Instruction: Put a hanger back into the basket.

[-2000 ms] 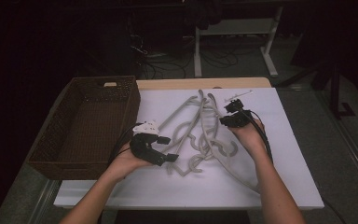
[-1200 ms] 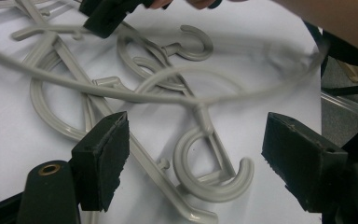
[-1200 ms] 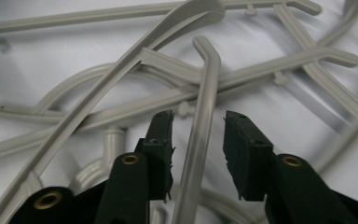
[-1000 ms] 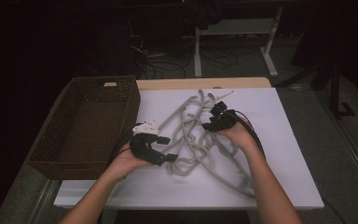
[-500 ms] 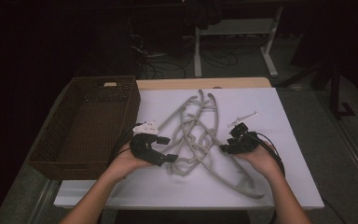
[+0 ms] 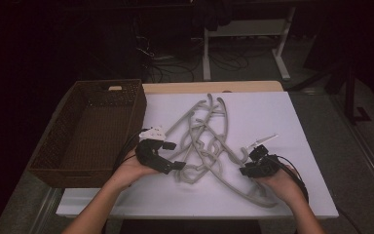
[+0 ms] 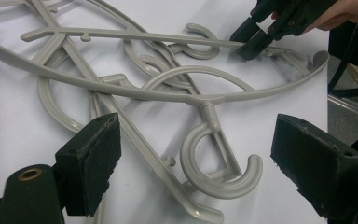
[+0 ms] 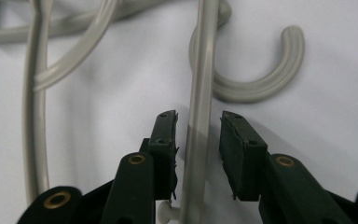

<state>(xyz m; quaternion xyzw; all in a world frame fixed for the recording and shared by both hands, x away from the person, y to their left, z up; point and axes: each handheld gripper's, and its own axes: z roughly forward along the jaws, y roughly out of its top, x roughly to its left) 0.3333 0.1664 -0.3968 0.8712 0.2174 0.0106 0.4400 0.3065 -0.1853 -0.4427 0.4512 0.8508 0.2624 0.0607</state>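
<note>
- Table — a tangled heap of grey hangers is seen at its middle, beside the wicker basket.
- Risk is judged: if one hanger is lifted, neighbours hooked through it may be dragged along.
- Right gripper — jaws have just been closing, narrow around a hanger bar, not yet pressing; held low and level.
- Left gripper — jaws have just been opening, wide over a hook, nothing gripped.

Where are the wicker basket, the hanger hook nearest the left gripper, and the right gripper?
wicker basket (image 6: 137, 105), high view, on its right rim.
hanger hook (image 7: 214, 179), left gripper view, on the hook's curve.
right gripper (image 8: 198, 128), right gripper view, midway between its fingers, astride a hanger bar.
</note>
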